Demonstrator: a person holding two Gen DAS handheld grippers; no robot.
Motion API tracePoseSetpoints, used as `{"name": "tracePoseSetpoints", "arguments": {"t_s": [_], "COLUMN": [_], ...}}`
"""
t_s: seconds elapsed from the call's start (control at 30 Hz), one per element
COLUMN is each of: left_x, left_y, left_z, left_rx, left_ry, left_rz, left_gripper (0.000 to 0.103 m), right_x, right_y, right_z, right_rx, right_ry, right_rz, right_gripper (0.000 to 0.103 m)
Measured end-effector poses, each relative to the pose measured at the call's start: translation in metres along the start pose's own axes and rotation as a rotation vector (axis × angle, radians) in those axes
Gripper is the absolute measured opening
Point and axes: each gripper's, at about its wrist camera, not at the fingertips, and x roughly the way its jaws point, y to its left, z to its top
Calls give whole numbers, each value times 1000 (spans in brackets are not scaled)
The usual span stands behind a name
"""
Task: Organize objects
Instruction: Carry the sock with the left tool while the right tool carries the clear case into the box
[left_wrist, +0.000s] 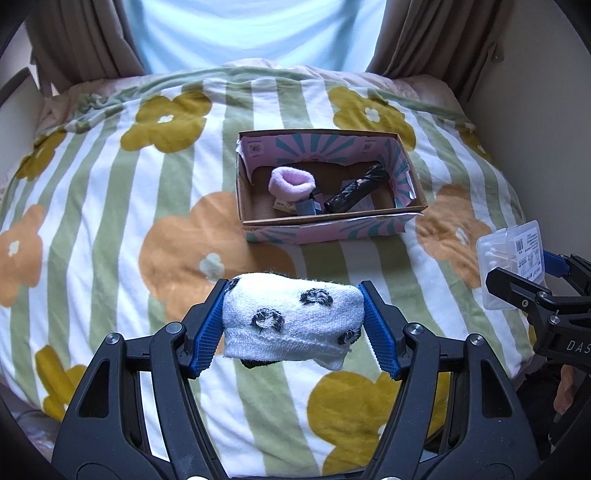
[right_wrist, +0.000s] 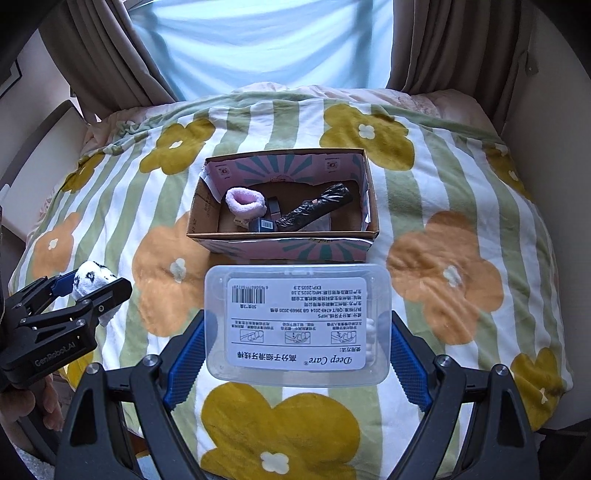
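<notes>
A rolled white sock with dark spots (left_wrist: 291, 321) hangs above the flowered blanket, and my left gripper (left_wrist: 293, 325) is shut on it; the same sock (right_wrist: 90, 282) and left gripper (right_wrist: 86, 291) show at the left of the right wrist view. My right gripper (right_wrist: 297, 332) is shut on a clear plastic box with a white label (right_wrist: 297, 325), seen again as the plastic box (left_wrist: 511, 266) at the right edge of the left wrist view. Ahead lies an open cardboard box (left_wrist: 258, 221) (right_wrist: 207, 230) holding a pink fuzzy sock (left_wrist: 291, 182) (right_wrist: 245, 203), a black wrapped roll (left_wrist: 356, 190) (right_wrist: 314, 214) and small dark packages (left_wrist: 308, 206).
The flowered, green-striped blanket (left_wrist: 129, 229) (right_wrist: 461, 229) covers a bed. Brown curtains (right_wrist: 110, 59) and a bright window (left_wrist: 255, 29) stand behind it. Walls close in on both sides. A person's hand (right_wrist: 22, 406) holds the left gripper at the lower left.
</notes>
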Motion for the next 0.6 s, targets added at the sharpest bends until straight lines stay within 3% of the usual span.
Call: {"name": "tracePoseSetpoints", "arguments": {"t_s": [0.23,0.6], "left_x": [12,58], "left_y": [3,-3], "left_z": [28,122], "left_rx": [11,107], "left_ry": [18,1], "left_rz": [-20,-28], "left_gripper": [66,66], "right_x": [5,48], "right_y": [-3,-11], "right_z": [16,89], "right_rx": [17,25], "right_ry": [-8,-11], "right_rz": [10,20], "right_gripper": [87,87]}}
